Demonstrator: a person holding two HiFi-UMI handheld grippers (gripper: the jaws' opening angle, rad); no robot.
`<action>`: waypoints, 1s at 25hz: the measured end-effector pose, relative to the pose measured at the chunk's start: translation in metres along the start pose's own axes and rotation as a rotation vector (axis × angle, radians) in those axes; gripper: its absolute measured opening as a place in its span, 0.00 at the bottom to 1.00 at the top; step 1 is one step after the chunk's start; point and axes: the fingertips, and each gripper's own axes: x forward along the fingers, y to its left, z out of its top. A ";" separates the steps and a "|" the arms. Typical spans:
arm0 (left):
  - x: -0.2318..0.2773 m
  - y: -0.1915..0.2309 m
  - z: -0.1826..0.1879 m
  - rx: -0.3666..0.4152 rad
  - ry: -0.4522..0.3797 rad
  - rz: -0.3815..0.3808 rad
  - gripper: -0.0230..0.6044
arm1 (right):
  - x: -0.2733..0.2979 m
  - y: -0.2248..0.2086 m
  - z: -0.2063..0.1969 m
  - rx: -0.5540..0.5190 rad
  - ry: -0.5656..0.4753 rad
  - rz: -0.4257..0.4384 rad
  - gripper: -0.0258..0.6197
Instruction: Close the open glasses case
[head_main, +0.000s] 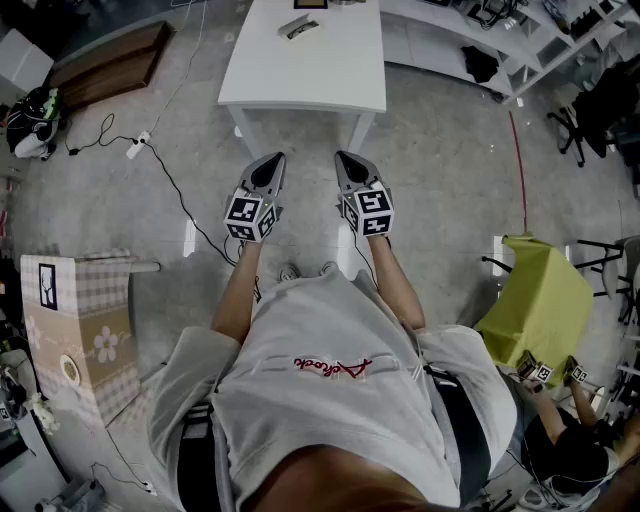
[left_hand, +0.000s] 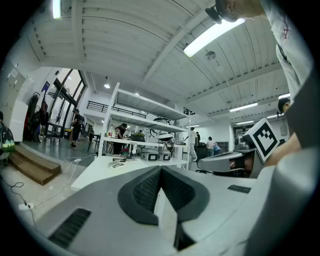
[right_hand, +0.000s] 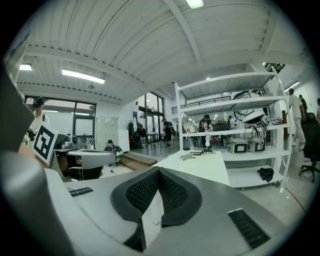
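Both forearms reach forward side by side; left gripper (head_main: 276, 159) and right gripper (head_main: 343, 157) clenched, empty, near the counter (head_main: 330, 75); glasses case (head_main: 298, 27) lies at its far end, long axis slanting crosswise

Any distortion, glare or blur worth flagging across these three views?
Head view: evenly lit and sharp, the white table bright. Left gripper view: heavy fisheye with black corners, the ceiling light strip glares, the left gripper close up looks slightly soft. Right gripper view: same fisheye and dark corners, the shelving bows, background stays clear.
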 end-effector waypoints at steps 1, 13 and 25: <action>0.001 0.000 0.000 0.001 -0.001 -0.002 0.08 | 0.001 0.000 0.000 0.000 -0.001 0.001 0.08; 0.008 -0.016 -0.005 0.024 0.014 -0.001 0.08 | -0.006 -0.003 -0.004 -0.028 -0.016 0.034 0.08; 0.018 -0.044 -0.016 0.004 0.018 0.038 0.08 | -0.028 -0.023 -0.021 -0.020 0.008 0.072 0.08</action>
